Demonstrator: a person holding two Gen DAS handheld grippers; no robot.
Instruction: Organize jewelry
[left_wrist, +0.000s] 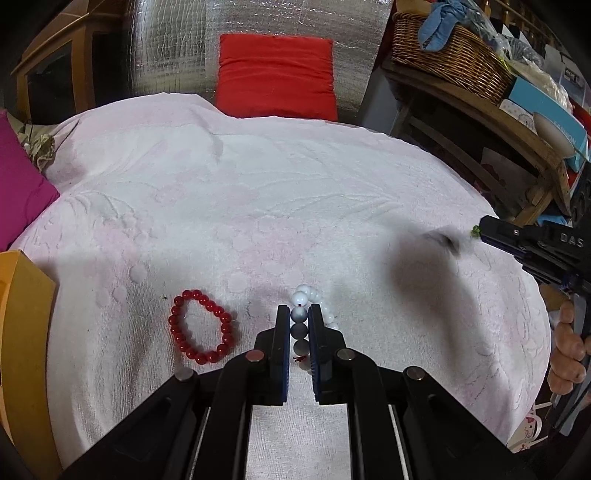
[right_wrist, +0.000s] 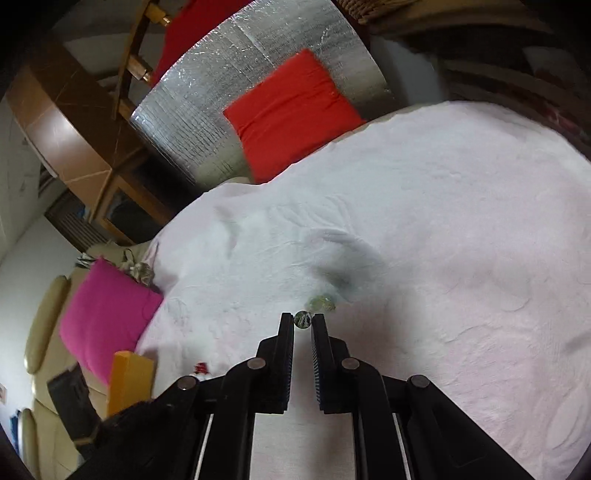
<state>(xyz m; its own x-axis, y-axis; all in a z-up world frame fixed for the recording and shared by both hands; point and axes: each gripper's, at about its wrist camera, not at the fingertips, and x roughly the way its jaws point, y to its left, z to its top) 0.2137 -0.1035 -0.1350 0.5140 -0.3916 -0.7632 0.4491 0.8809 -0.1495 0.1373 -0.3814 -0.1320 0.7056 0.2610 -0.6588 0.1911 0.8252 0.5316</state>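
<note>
While my left gripper (left_wrist: 299, 319) clamps the white round-bead bracelet (left_wrist: 308, 295) above the pink towel-covered bed (left_wrist: 258, 206), beside the red glass-bead bracelet (left_wrist: 203, 326), beads could roll free. My right gripper (right_wrist: 303, 320) pinches one clear green bead (right_wrist: 302, 319) at its tips; the blurred, swinging strand (right_wrist: 325, 301) could tug it loose.

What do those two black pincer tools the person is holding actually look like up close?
Each is matte black plastic. The left gripper has two flat, straight fingers lined with ribbed blue pads, hinged on angular black link arms pinned with round silvery rivets. The right gripper is built the same way. Seen from the side, its body carries white lettering, "DAS". No cables show.
</note>
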